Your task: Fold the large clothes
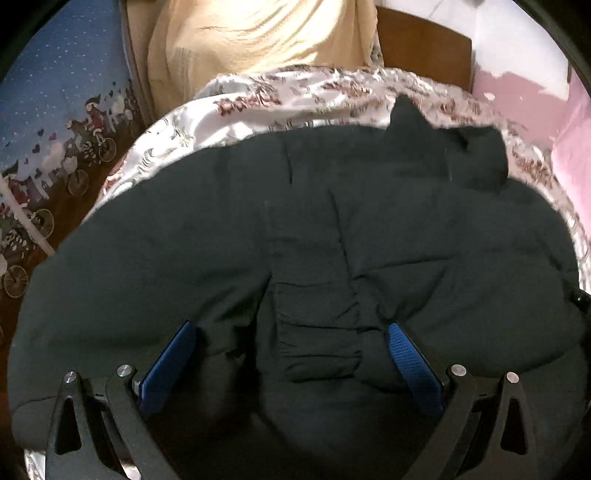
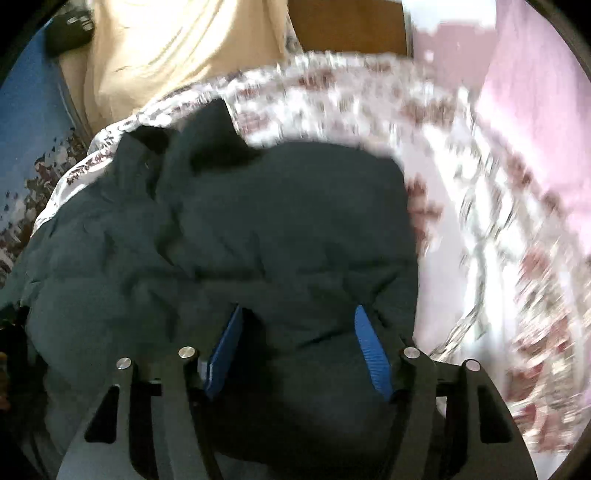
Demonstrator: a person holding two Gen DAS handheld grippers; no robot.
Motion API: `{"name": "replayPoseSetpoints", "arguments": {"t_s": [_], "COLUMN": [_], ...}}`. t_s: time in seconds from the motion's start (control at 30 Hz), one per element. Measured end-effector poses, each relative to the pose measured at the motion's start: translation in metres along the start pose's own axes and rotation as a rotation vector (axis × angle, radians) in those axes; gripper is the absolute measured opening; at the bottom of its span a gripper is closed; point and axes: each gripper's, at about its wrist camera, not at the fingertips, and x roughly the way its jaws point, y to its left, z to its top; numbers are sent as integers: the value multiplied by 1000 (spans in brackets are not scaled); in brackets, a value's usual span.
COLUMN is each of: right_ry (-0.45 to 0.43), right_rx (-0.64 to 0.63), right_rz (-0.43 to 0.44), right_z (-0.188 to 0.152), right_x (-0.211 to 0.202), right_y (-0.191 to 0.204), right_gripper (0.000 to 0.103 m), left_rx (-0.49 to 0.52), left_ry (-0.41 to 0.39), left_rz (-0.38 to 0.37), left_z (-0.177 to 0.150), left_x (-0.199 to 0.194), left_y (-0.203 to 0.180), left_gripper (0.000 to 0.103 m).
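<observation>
Jacket (image 1: 295, 229), dark and padded, lying spread on floral bedspread (image 1: 258, 99). Left gripper (image 1: 291, 354) hovering with jaws spread wide over cuffed sleeve (image 1: 317, 332). Right gripper (image 2: 299, 350) likewise parted, pressing nothing, above dark fabric.

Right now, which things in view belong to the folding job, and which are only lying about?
Belongs to the job:
- dark jacket
- left hand-held gripper, open
- right hand-held gripper, open

Just lying about:
- floral bedspread under the jacket
- cream blanket
- pink cloth
</observation>
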Motion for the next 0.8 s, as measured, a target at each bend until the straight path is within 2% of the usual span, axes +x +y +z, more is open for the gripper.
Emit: {"name": "replayPoseSetpoints", "arguments": {"t_s": [0.07,0.27,0.33,0.4,0.47,0.53,0.6,0.63,0.8], "right_ry": [-4,-39,-44,-44,-43,-44,-52,-64,-80], "right_rx": [19,-15,-15,-25,-40,-58,-79,-91,-194], "right_rz": [37,11,15,20,24,0,-37,-27,92], "right_z": [-16,-41,-38,-8,12,19,22,24,24], "right_x": [4,5,7,26,37,36,24,19,-11], "right_y": [-4,5,6,11,10,13,24,30,94], "right_gripper": [58,60,63,69,74,76,78,79,87], "left_rx": [12,38,29,-7,-70,-153,-212,-232,-312], "left_ry": [-16,-55,-66,-88,-94,-94,-71,-64,-36], "left_rz": [9,42,25,-23,-94,-163,-191,-206,-123], "left_z": [-4,-12,-12,-13,-12,-17,-26,-33,-82], "left_x": [0,5,2,-7,-22,-46,-68,-81,-123], "left_y": [-3,-9,-6,2,17,40,62,75,143], "left_gripper": [103,103,103,103,103,103,103,103,103]}}
